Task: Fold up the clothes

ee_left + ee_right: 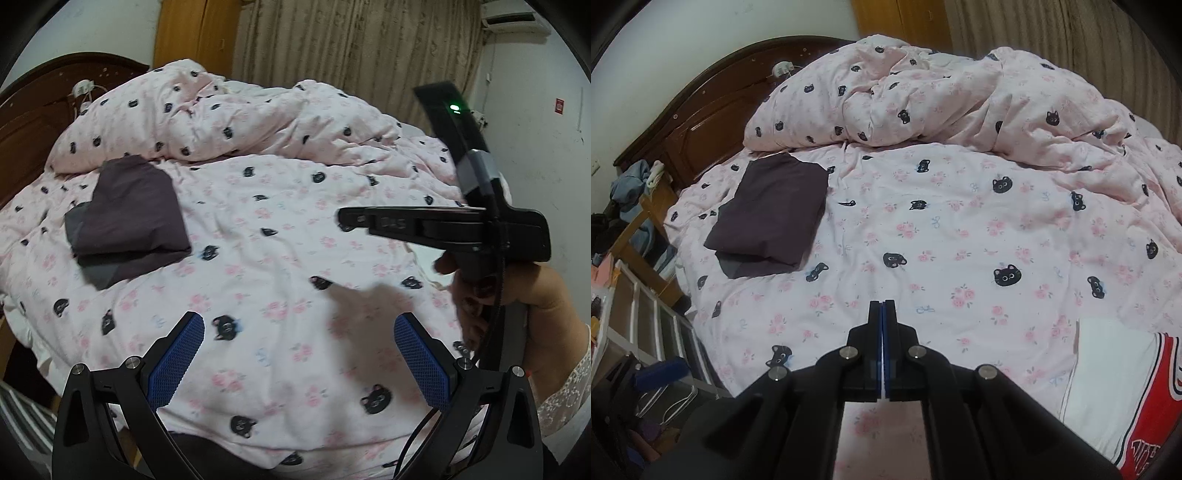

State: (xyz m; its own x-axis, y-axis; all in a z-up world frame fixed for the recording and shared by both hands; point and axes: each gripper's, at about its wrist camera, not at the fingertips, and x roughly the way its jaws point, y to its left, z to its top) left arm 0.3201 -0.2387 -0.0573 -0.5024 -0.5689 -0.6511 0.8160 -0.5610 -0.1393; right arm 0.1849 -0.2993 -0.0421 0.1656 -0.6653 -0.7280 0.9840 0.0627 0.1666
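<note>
Right-wrist view: the right gripper (pixel 882 306) hangs over the bed's near edge with its jaws pressed together on nothing; the left gripper (pixel 299 354) hovers beside it, jaws spread wide and empty. Outward, a dark garment (pixel 772 218) lies folded flat on the duvet (pixel 960 236) toward the far-left corner by the headboard (pixel 701 122), long axis running away from the grippers, the left one seemingly nearer. A red-and-white jersey (pixel 1119 387) lies at the near-right edge, close to the right gripper, its folding hard to judge.
</note>
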